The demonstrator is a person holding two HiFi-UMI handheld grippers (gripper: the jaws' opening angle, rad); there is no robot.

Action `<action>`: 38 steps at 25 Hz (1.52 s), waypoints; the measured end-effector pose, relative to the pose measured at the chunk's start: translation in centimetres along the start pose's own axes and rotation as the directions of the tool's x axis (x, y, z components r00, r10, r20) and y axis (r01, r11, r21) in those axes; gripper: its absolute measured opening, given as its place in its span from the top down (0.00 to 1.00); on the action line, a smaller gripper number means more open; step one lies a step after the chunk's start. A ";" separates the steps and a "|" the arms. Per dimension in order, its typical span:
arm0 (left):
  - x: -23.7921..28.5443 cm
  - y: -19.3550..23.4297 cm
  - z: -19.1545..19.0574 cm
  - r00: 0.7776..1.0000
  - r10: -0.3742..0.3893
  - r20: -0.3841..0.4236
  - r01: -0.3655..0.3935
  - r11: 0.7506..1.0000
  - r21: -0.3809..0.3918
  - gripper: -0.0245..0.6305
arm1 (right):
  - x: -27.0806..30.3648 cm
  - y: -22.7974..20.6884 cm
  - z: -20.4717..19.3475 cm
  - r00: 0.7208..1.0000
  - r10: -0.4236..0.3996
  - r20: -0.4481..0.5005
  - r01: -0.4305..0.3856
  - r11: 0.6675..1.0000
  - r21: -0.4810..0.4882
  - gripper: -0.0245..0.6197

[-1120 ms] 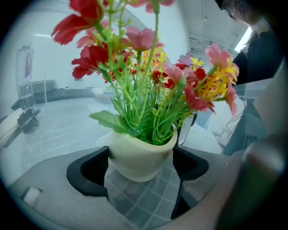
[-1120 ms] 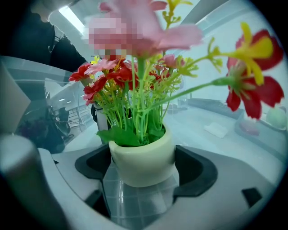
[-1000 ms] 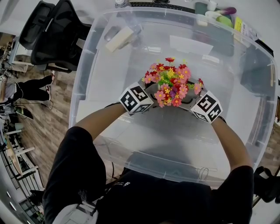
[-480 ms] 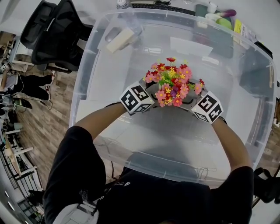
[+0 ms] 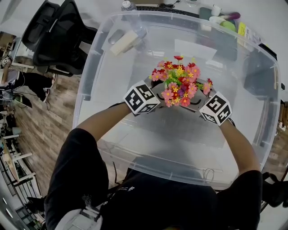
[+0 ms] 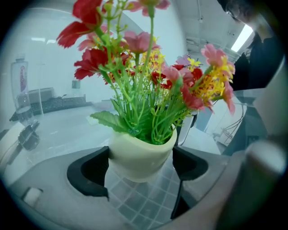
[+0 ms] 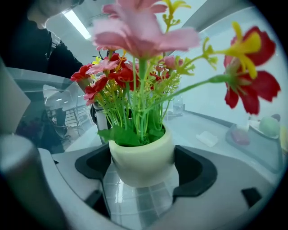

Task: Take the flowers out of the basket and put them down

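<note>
A person seated at a white desk (image 5: 274, 18) grips a small cream pot (image 6: 141, 155) of artificial flowers (image 5: 180, 81) with both hand-held tools at once. The left tool (image 5: 156, 93) is clenched on the pot from one side and the right tool (image 5: 199, 99) from the other. Each tool's own view shows its two black jaws pressed against opposite sides of the rounded pot wall. The red, pink and yellow blooms stand upright on green stems. They are held between the marker cubes over the middle of a large clear plastic basket (image 5: 85, 76), a little toward its far edge. The person's forearms reach in over the basket's near rim. A black office chair (image 5: 49, 36) stands on the wooden floor (image 5: 54, 121) beyond the basket's far left corner, and a bottle (image 5: 128, 5) stands at the desk's far edge.
</note>
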State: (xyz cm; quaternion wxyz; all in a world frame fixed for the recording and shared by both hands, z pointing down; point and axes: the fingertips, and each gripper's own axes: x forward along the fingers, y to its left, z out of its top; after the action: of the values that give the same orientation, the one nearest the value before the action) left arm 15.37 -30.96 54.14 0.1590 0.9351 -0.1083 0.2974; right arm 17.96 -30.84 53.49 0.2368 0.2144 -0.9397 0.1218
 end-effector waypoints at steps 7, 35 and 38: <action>-0.5 -0.6 2.0 1.000 -0.002 0.026 0.001 1.000 0.027 0.27 | -1.6 -0.1 1.3 1.000 -0.021 0.008 0.021 1.000 -0.005 0.27; -4.8 -5.2 10.6 0.990 0.056 0.128 -0.075 0.986 0.147 0.28 | -9.2 1.6 8.5 0.991 -0.079 0.107 0.090 0.991 -0.102 0.27; -5.2 -6.1 11.1 0.990 0.055 0.132 -0.075 0.985 0.154 0.28 | -10.0 2.1 9.0 0.990 -0.087 0.110 0.099 0.989 -0.111 0.27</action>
State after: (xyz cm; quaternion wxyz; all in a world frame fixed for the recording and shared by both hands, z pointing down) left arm 18.82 -28.79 41.02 0.0672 0.9579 -0.1249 0.2497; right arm 21.43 -28.47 40.50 0.2048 0.2502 -0.9452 0.0445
